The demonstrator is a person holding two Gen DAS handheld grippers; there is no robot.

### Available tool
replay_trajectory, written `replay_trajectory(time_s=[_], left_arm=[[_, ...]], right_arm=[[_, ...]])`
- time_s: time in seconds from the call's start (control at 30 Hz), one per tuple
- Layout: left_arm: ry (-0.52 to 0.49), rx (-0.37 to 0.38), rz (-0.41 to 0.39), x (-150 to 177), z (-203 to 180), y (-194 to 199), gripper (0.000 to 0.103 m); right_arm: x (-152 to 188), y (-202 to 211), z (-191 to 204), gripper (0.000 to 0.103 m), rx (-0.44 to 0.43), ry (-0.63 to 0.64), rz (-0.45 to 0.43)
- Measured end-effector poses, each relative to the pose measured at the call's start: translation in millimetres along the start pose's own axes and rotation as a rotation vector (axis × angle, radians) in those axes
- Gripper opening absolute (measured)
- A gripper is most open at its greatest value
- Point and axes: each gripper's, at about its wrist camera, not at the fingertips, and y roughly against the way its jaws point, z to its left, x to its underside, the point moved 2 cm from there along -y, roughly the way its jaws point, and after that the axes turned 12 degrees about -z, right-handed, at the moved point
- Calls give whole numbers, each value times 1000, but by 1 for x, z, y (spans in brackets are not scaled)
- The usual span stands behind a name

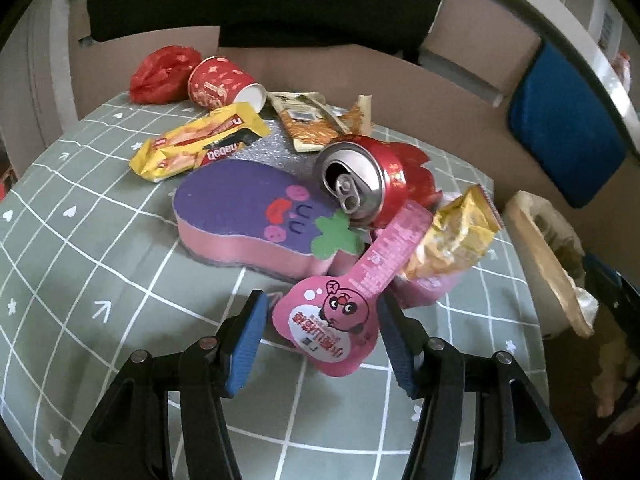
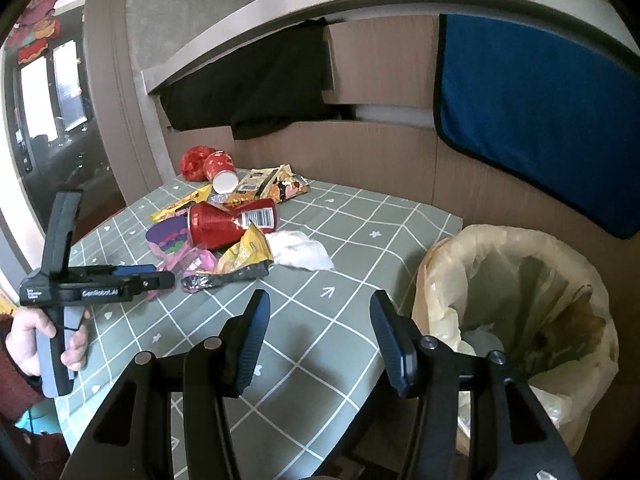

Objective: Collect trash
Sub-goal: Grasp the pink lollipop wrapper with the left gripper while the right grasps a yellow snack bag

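both fingers (image 1: 246,344) of left gripper (image 1: 320,340) spread wide, flanking pink wrapper (image 1: 332,330); right gripper (image 2: 318,340) gaping, near bin (image 2: 520,304).

Shiny metal can (image 1: 370,180), glossy foil wrapper (image 1: 196,144), matt tablecloth (image 1: 80,240)

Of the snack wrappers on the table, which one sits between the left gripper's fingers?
The pink guitar-shaped wrapper with the cartoon face; the left hand-held gripper is open around it. The yellow wrappers lie farther back.
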Motion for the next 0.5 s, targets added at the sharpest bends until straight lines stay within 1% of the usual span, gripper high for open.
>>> replay_trajectory(time_s=[0.13, 0.23, 0.37, 0.5], left_arm=[[-17, 11, 8, -2, -4, -4, 54], [-11, 2, 8, 0, -3, -3, 52], [27, 8, -18, 7, 0, 17, 52], [76, -3, -36, 21, 2, 47, 52]], right_arm=[[3, -5, 6, 50, -26, 2, 15], [2, -10, 15, 50, -48, 37, 25], [1, -16, 27, 50, -70, 89, 25], [-3, -27, 36, 50, -114, 91, 33]])
